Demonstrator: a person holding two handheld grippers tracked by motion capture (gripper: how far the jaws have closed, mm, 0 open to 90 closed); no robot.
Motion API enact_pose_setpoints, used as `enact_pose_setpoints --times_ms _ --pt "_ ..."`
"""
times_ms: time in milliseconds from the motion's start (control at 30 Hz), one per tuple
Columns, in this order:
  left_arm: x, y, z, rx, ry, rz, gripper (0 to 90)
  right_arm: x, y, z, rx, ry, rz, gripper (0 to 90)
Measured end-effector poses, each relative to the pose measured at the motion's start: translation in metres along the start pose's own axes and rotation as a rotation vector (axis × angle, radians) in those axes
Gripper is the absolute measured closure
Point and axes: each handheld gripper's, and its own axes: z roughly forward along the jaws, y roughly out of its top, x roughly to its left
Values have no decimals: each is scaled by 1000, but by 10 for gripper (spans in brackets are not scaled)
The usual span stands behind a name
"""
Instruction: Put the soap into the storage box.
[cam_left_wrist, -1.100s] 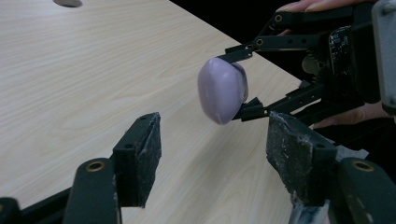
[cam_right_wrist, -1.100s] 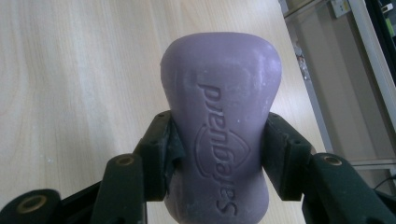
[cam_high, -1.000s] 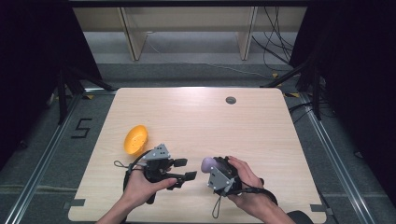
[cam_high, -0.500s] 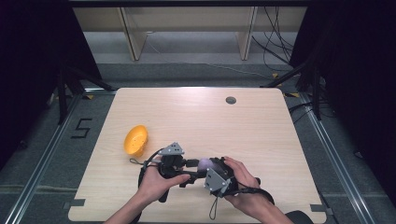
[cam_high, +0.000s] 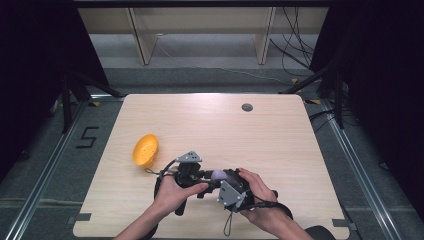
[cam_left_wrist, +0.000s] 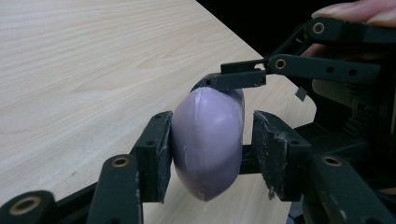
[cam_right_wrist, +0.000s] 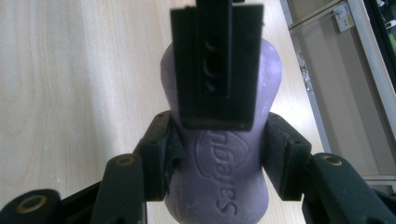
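Observation:
A purple soap bar (cam_high: 218, 174) stamped "Safeguard" is held above the table's near edge between both grippers. My right gripper (cam_right_wrist: 217, 140) is shut on the soap's (cam_right_wrist: 219, 186) narrow waist, both pads touching. My left gripper (cam_left_wrist: 210, 140) stands around the same soap (cam_left_wrist: 208, 140): one pad touches it and the other shows a thin gap. In the high view the left gripper (cam_high: 210, 176) and right gripper (cam_high: 223, 180) meet nose to nose. One of the right gripper's fingers (cam_left_wrist: 229, 80) lies over the soap's top, and one of the left gripper's fingers (cam_right_wrist: 217, 65) covers its front face.
An orange bowl (cam_high: 145, 149) lies on the wooden table (cam_high: 260, 140) to the left of the hands. A dark round grommet (cam_high: 247, 107) sits near the far edge. Cables trail on the floor beyond the table.
The left gripper has swung right from beside the bowl to the right gripper and now has its jaws around the soap. The right hand has barely moved.

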Motion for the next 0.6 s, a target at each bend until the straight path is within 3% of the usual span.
enact_pose_setpoints --times_ms 200,267,367,400,500,533,600 --pt "1 1 3 15 2 -11 511 2 0 -1 -3 -10 2 503" --pt "3 0 4 24 -17 -25 527 2 0 -1 -9 -3 0 503" --pt "2 1 4 26 -2 -26 533 2 0 -1 -5 8 4 503" --pt "3 0 5 20 -11 -29 537 -3 -2 2 -57 -1 -91 503" --pt "4 1 3 23 -26 -36 567 -4 -2 2 -56 -13 -107 502" --pt "3 1 2 20 -28 -39 581 2 -1 -1 -8 -12 -7 503" --pt "3 1 2 31 -28 -28 584 2 -1 -1 -14 -16 -6 502"
